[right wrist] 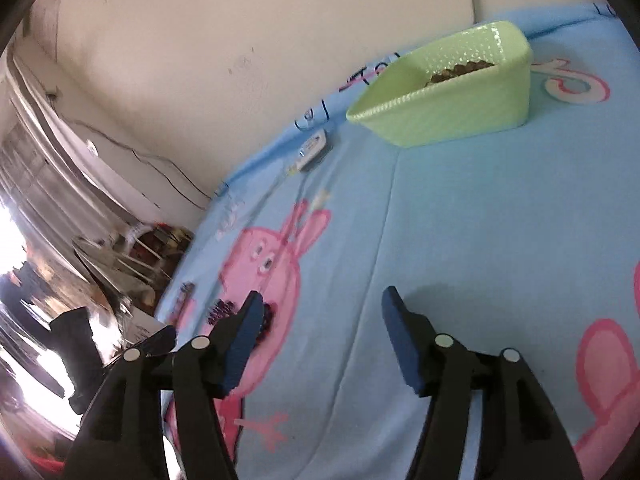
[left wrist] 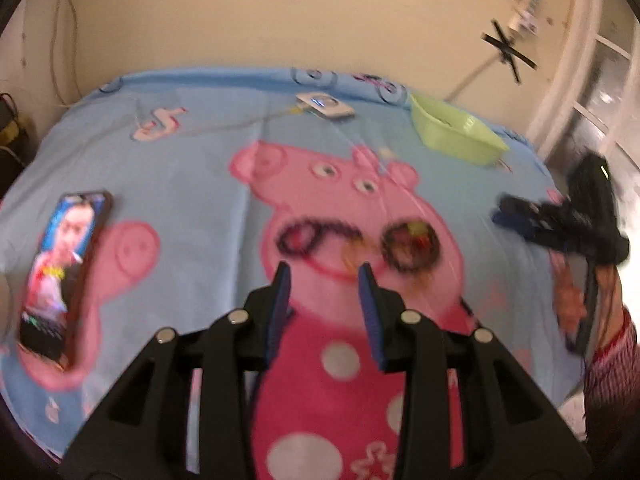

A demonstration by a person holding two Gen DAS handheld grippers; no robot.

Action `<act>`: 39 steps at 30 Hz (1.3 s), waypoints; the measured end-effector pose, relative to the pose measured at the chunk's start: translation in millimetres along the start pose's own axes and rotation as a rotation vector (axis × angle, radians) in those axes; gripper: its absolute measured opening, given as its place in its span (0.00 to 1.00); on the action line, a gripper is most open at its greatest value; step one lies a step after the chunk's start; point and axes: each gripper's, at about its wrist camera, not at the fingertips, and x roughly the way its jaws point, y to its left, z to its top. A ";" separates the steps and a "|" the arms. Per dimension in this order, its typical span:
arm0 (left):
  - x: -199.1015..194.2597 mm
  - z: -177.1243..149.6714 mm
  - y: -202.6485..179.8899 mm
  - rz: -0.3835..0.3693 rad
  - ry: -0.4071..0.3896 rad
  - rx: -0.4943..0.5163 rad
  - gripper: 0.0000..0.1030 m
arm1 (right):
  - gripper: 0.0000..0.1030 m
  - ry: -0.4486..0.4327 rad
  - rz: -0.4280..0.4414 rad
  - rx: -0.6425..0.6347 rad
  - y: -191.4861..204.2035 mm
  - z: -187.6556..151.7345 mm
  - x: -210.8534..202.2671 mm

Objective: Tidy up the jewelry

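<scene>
Going left to right across the bedsheet (left wrist: 192,168): a phone (left wrist: 64,272) is lying near its left edge, screen lit. My left gripper (left wrist: 324,272) is hovering with jaws parted and empty, aimed at the beaded bracelets (left wrist: 410,246) lying mid-sheet, probably the next pick. My right gripper (right wrist: 320,304) is likewise spread wide, holding nothing, over bare sheet. The green basket (right wrist: 448,112) is sitting toward the far right corner, already holding some brownish beads (right wrist: 460,70), presumably the collection point.
</scene>
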 end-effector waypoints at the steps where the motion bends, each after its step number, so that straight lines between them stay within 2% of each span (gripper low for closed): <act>1: 0.9 -4.9 -3.5 -0.011 0.001 0.012 0.32 | 0.37 -0.001 -0.043 -0.007 3.5 -1.1 4.0; 3: 8.0 -11.6 -10.2 -0.025 0.009 0.044 0.32 | 0.33 -0.003 -0.064 -0.026 16.2 -8.4 7.6; 5: 14.8 -14.0 -14.9 -0.034 0.016 0.063 0.32 | 0.17 0.032 -0.042 -0.060 29.0 -16.6 17.2; 8: 25.7 -21.2 -22.8 -0.039 0.028 0.095 0.32 | 0.05 0.060 -0.060 -0.154 56.1 -25.2 32.3; 11: 24.2 -23.6 -27.0 -0.051 0.019 0.123 0.32 | 0.01 0.069 -0.088 -0.245 82.3 -25.3 46.8; 13: 23.1 -23.9 -21.4 -0.079 0.016 0.097 0.32 | 0.00 0.085 -0.111 -0.293 97.1 -21.2 59.8; 16: 22.3 -24.2 -16.4 -0.105 0.012 0.069 0.32 | 0.00 0.169 -0.201 -0.395 110.3 -24.3 89.2; 17: 22.0 -24.4 -15.4 -0.112 0.011 0.063 0.32 | 0.00 0.168 -0.200 -0.408 110.8 -24.6 93.6; 19: 21.7 -24.4 -12.9 -0.126 0.010 0.049 0.32 | 0.00 0.158 -0.192 -0.355 103.6 -17.6 90.6; 20: 21.2 -24.4 -12.3 -0.130 0.011 0.045 0.32 | 0.00 0.135 -0.175 -0.320 97.7 -14.2 84.8; 23: 20.7 -21.5 -11.2 -0.150 0.017 0.038 0.32 | 0.00 0.069 -0.048 -0.158 73.8 -8.3 55.1; 25: 18.6 -16.0 -15.1 -0.196 0.013 0.047 0.32 | 0.00 0.033 0.010 -0.111 65.0 -11.1 36.1; 29: 21.1 -1.7 -33.4 -0.219 0.011 0.086 0.32 | 0.00 -0.009 0.065 -0.035 50.1 -19.5 10.7; 31: 25.1 2.7 -46.1 -0.227 0.024 0.120 0.32 | 0.00 -0.033 0.065 -0.014 43.2 -22.7 0.9; 32: 27.9 4.0 -53.0 -0.232 0.036 0.139 0.33 | 0.00 -0.047 0.053 -0.018 41.2 -25.1 -3.6; 34: 34.1 4.9 -68.2 -0.228 0.057 0.174 0.49 | 0.00 -0.075 0.008 -0.009 35.2 -28.2 -11.5; 37: 38.1 6.1 -88.4 -0.232 0.060 0.223 0.54 | 0.32 -0.132 -0.017 0.040 19.3 -28.2 -27.9; 39: 40.2 7.8 -99.8 -0.235 0.061 0.252 0.54 | 0.32 -0.174 0.003 0.075 9.8 -27.0 -40.5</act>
